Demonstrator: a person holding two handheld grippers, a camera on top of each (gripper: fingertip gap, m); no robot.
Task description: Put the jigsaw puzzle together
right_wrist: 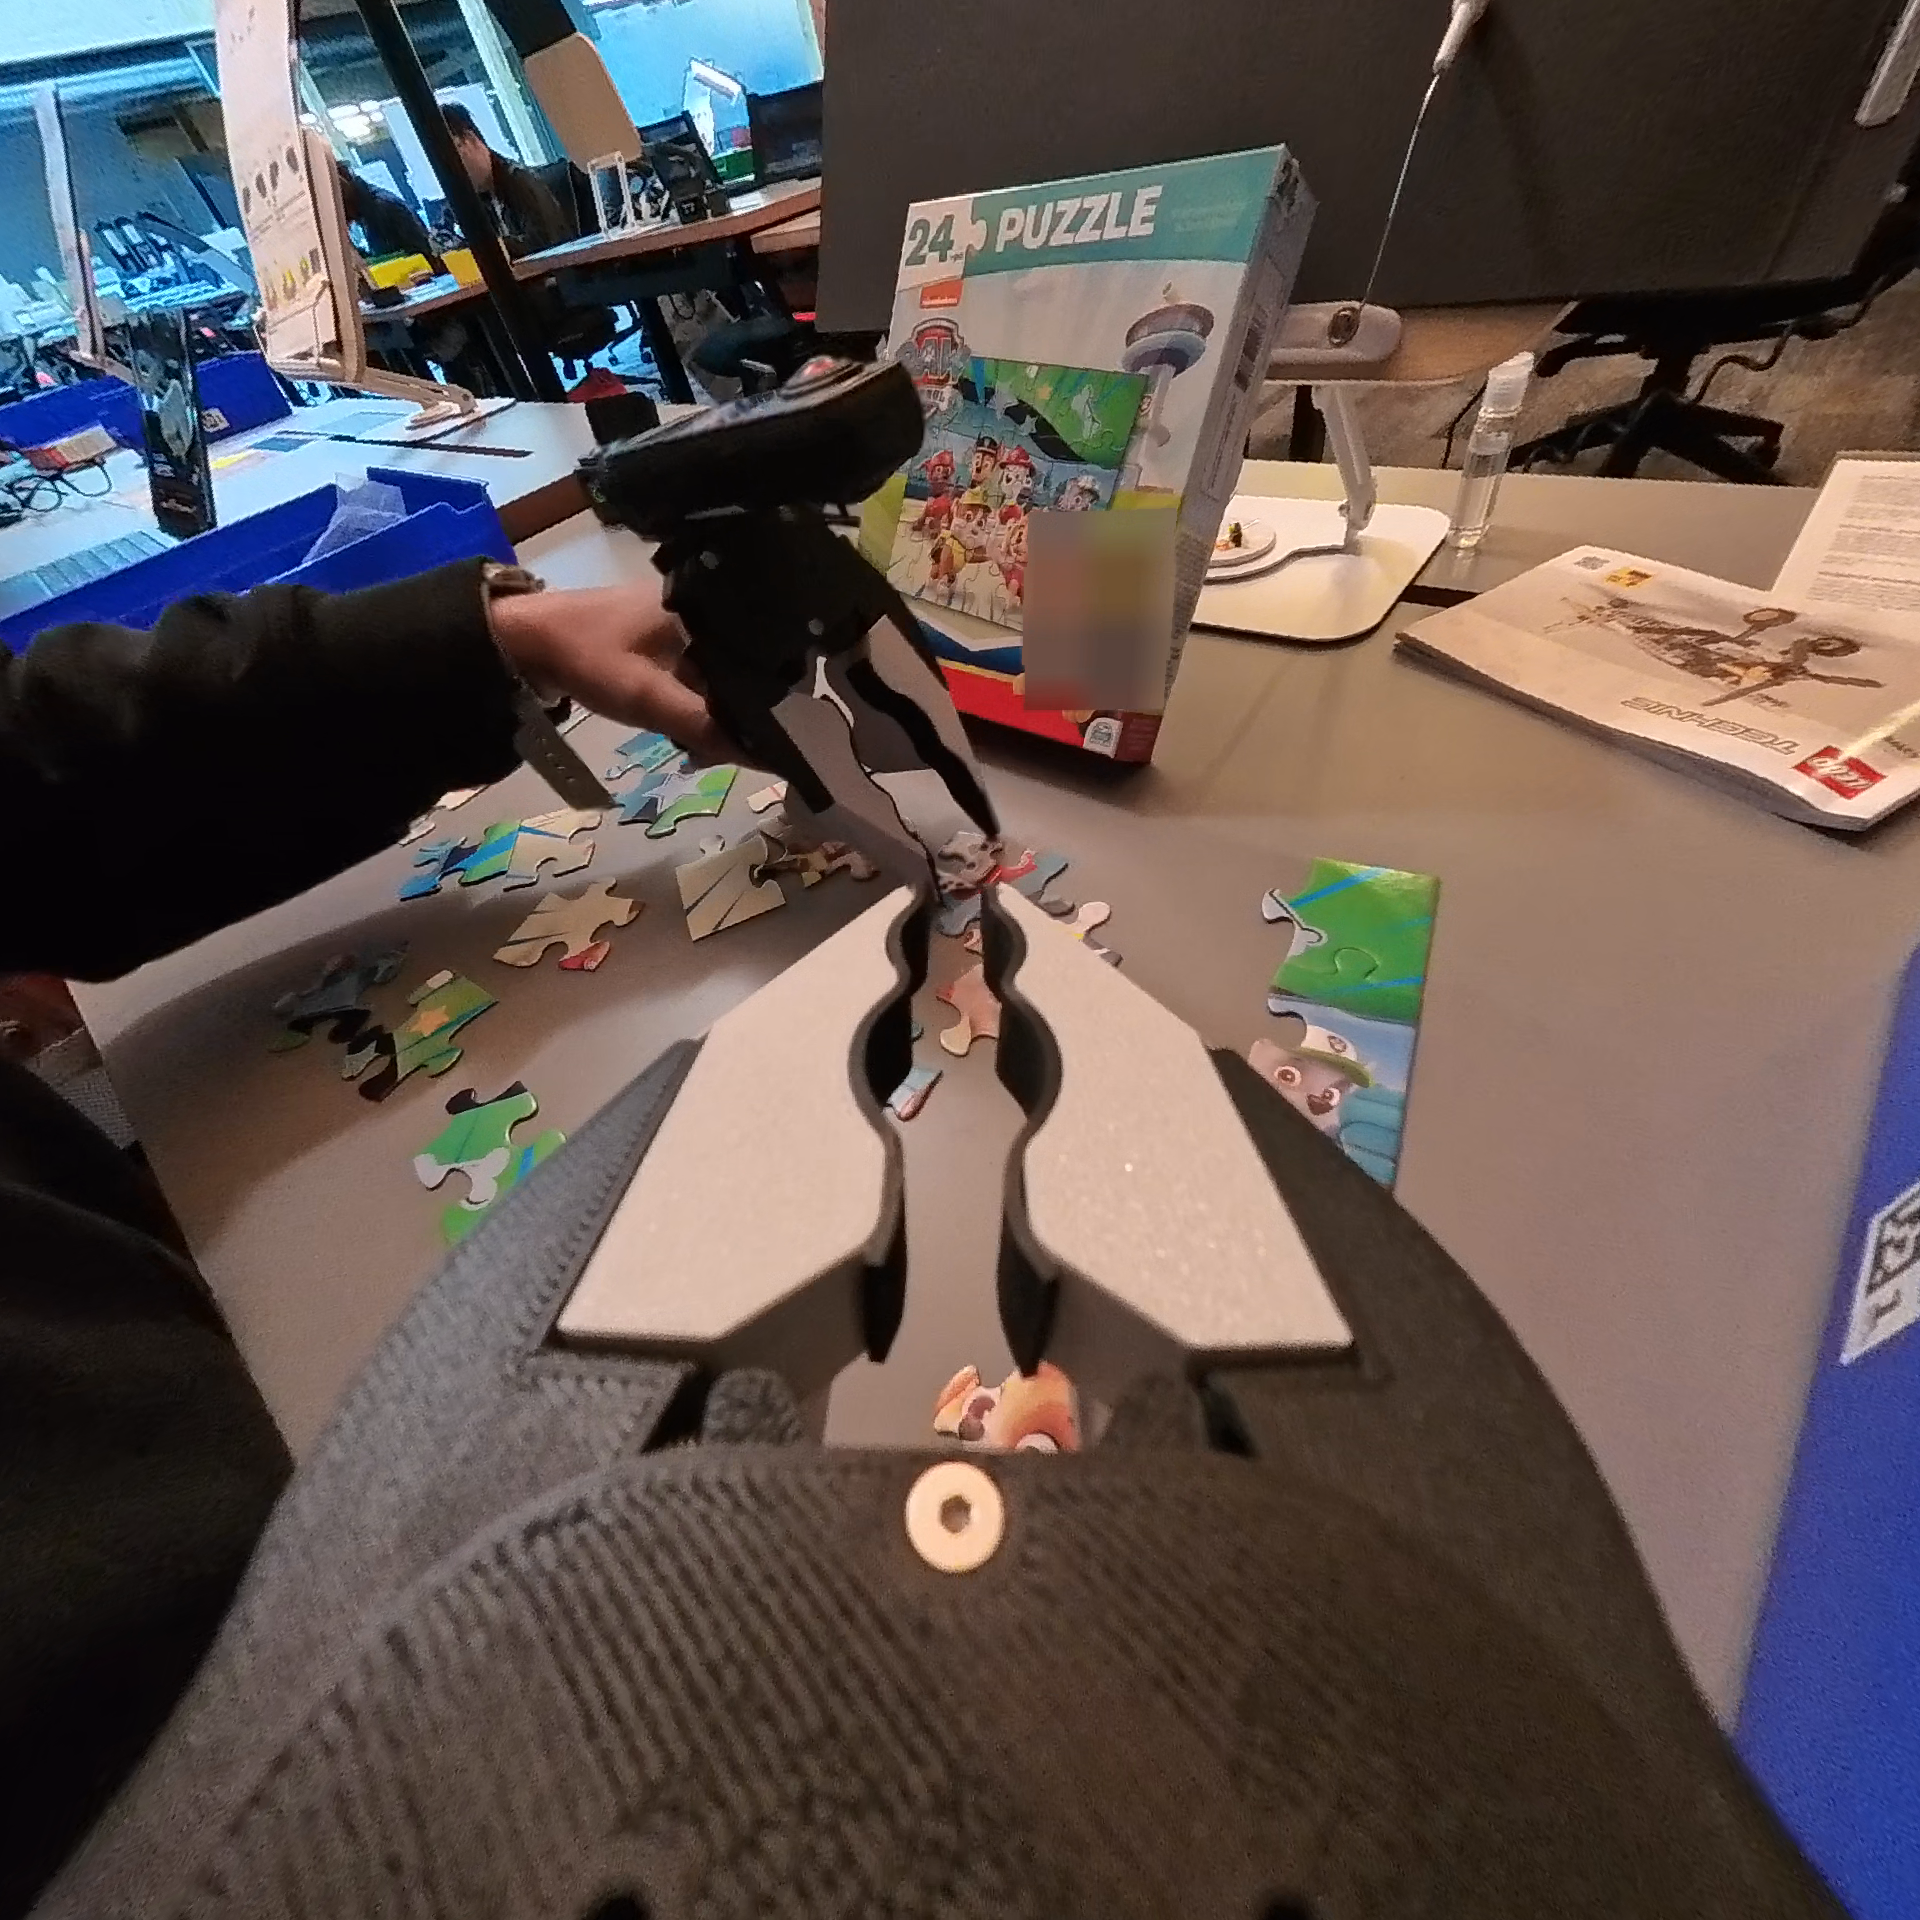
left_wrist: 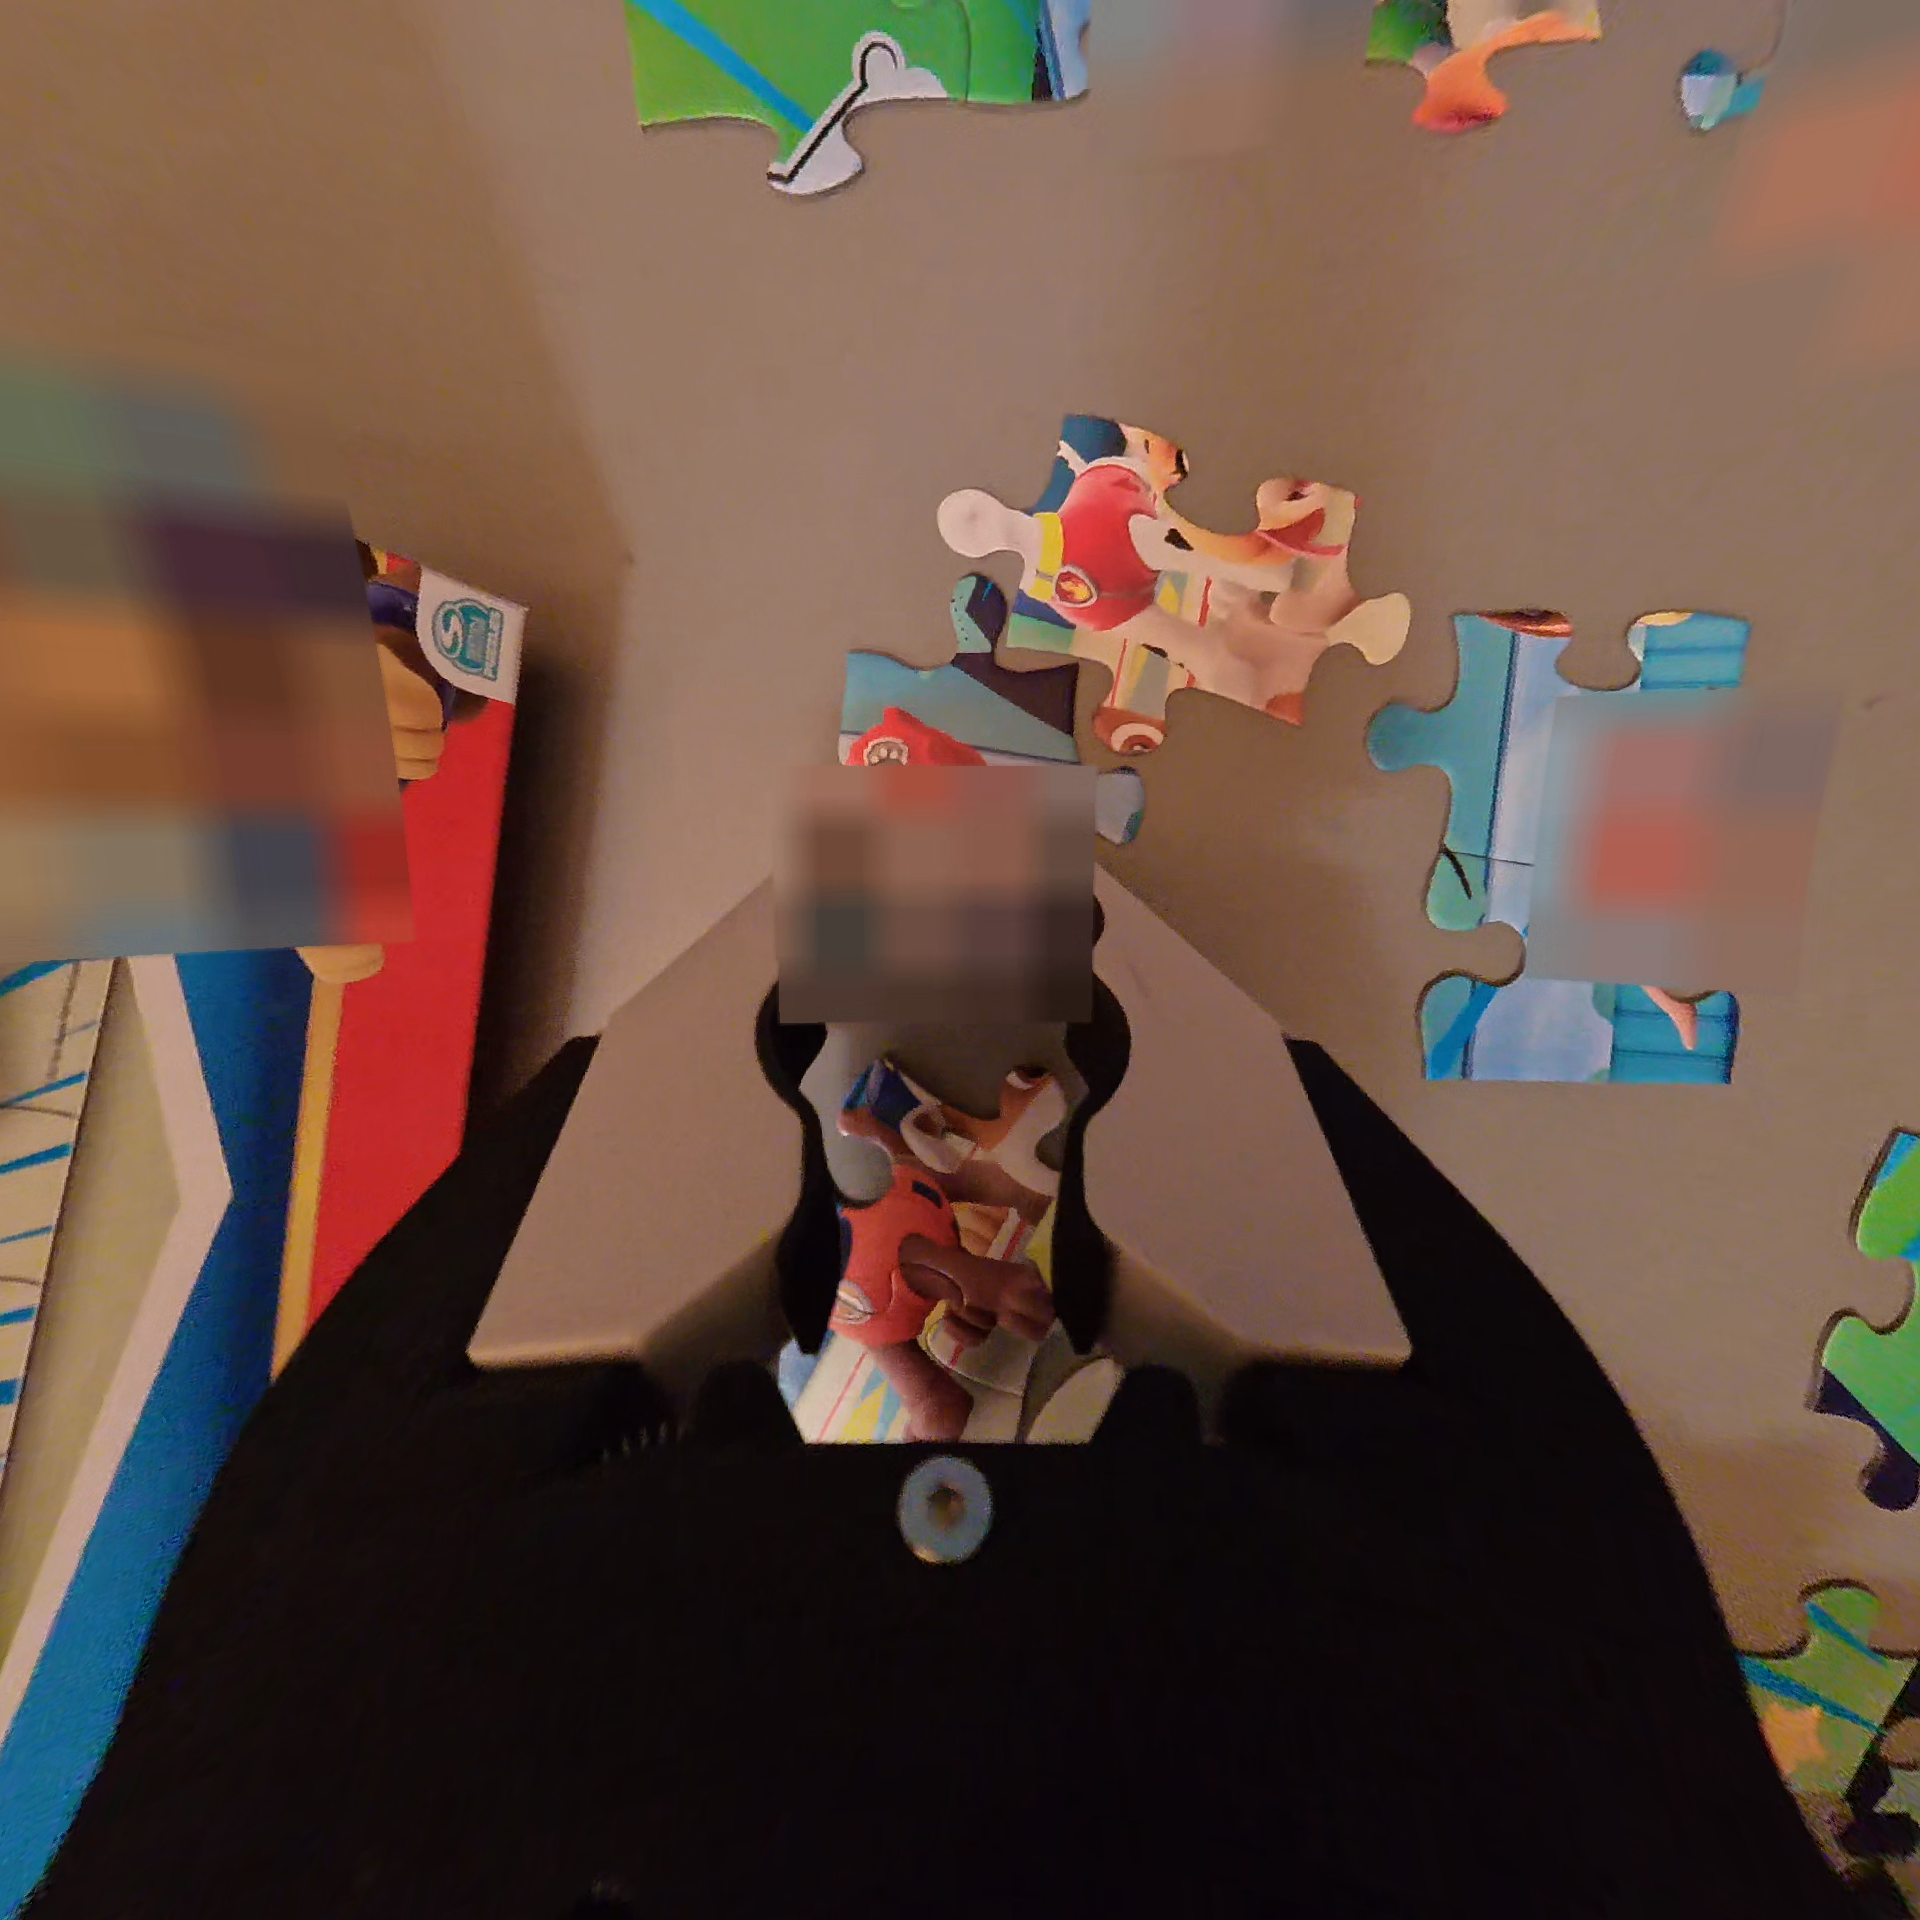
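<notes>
Left edge of the grey table (right_wrist: 1455, 831): a dark sleeve (right_wrist: 208, 748) and a hand (right_wrist: 603, 655) carry the left gripper (right_wrist: 961, 862), which points steeply down. Loose puzzle pieces (right_wrist: 561, 920) lie scattered flat below and left of it. Its two fingers stand a moderate way apart, straddling a grey-and-red puzzle piece (right_wrist: 977, 857) that lies on the table. The fingertips are at that piece's edges, but it cannot be told whether the pads press on it. In the left wrist view the tips are masked. A piece showing a red cap (left_wrist: 935, 717) projects just beyond them, and a red-suited pup piece (left_wrist: 1164, 582) lies touching or overlapping its far corner. A blue piece (left_wrist: 1496, 831) lies apart to the right. The puzzle box (right_wrist: 1091, 416) stands upright behind the left gripper, well back from the pieces. The right gripper (right_wrist: 961, 914) hovers above the table, aimed at the same cluster. Its jaws are narrow, with only a thin slit between the grey fingers (right_wrist: 1122, 1091), and nothing is in its grasp. Pieces on the table show through the slit. Right of it, joined green and blue pieces (right_wrist: 1351, 997) form a short flat strip. Farther right and back lie a printed booklet (right_wrist: 1662, 675) and a clear spray bottle (right_wrist: 1486, 457). A blue box (right_wrist: 1849, 1455) fills the right edge.
</notes>
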